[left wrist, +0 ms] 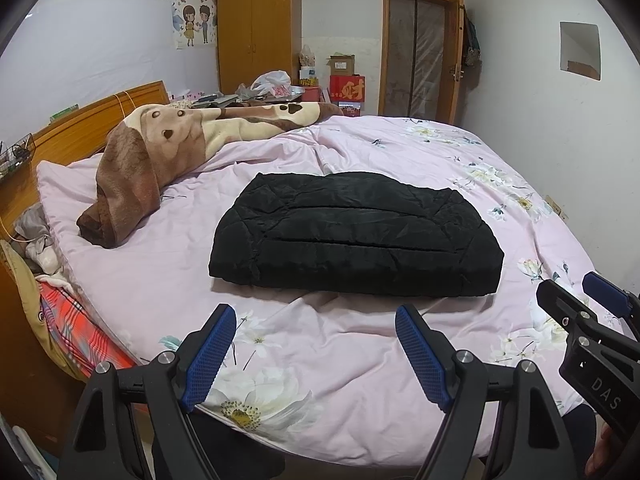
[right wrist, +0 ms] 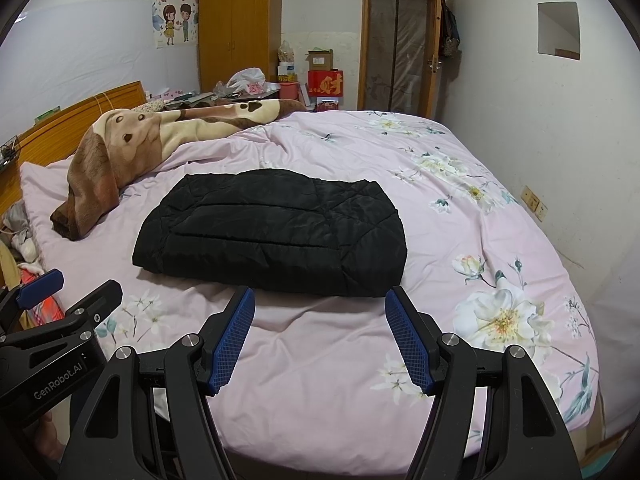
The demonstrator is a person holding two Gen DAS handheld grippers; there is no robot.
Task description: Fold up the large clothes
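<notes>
Garment: black quilted padded jacket [left wrist: 356,232], already a compact folded rectangle, centre of frame on pink floral bedcover [left wrist: 340,360].
Left gripper [left wrist: 316,344]: jaws wide, empty, lower frame, short of jacket's near edge.
Right gripper [right wrist: 320,328]: wide, empty, just short of same edge.
Technique (est.): fold looks done; if tidying, pinch near corners w/ both, lift evenly, avoid snagging bedcover.

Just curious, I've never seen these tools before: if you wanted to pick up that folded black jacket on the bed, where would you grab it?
Probably the near edge of the black jacket, coming in low from the front. It lies flat in a thick bundle; that edge faces both open grippers, left gripper and right gripper, one toward each end.
</notes>
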